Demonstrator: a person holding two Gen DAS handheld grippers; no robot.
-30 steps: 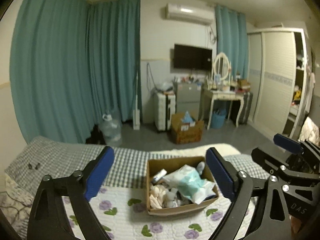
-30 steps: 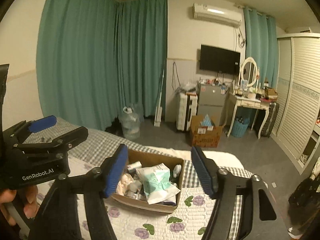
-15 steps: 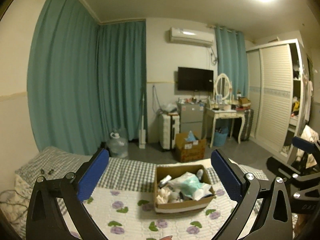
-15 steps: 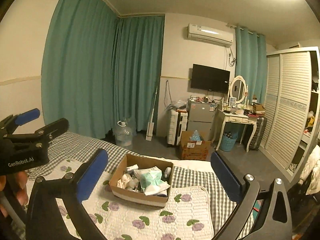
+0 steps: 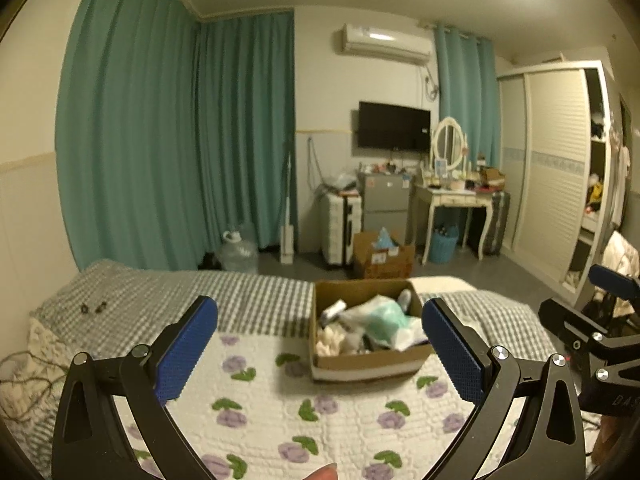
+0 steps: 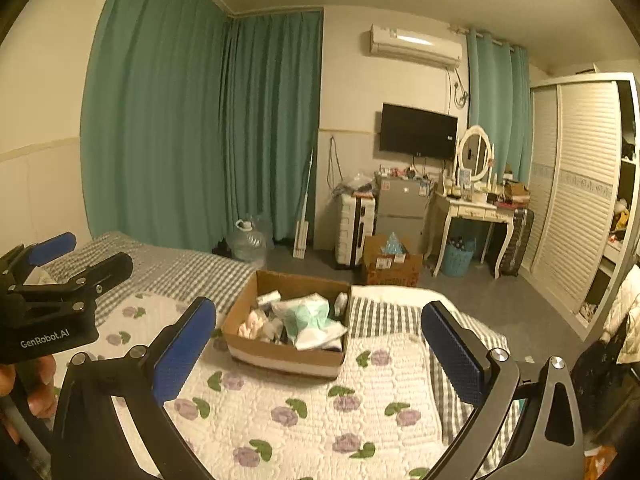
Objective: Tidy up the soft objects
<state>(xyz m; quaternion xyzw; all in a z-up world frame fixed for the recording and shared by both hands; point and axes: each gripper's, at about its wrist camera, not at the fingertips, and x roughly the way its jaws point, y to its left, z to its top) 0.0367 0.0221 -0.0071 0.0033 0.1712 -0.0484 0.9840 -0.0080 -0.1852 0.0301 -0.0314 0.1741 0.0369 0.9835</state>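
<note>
A brown cardboard box [image 5: 362, 362] stands on the bed's floral quilt [image 5: 304, 408]; it also shows in the right wrist view [image 6: 280, 350]. It holds soft things: a pale green and white bundle [image 5: 380, 318] [image 6: 310, 314], a cream cloth [image 5: 327, 338] [image 6: 250, 324] and small packets. My left gripper [image 5: 320, 350] is open and empty, held above the quilt short of the box. My right gripper [image 6: 319, 350] is open and empty, also short of the box. Each gripper shows at the edge of the other's view [image 5: 600, 320] [image 6: 60, 276].
The bed has a grey checked sheet [image 5: 160, 292] beyond the quilt. On the floor behind stand a water jug [image 5: 239, 254], a suitcase [image 5: 340, 224], a second cardboard box [image 5: 382, 258], a dressing table [image 5: 456, 204] and a wardrobe [image 5: 560, 168].
Both grippers pulled back and rose from close to the box, then tilted slightly down again. The right gripper's jaws opened wider. The box and its contents stayed put.
</note>
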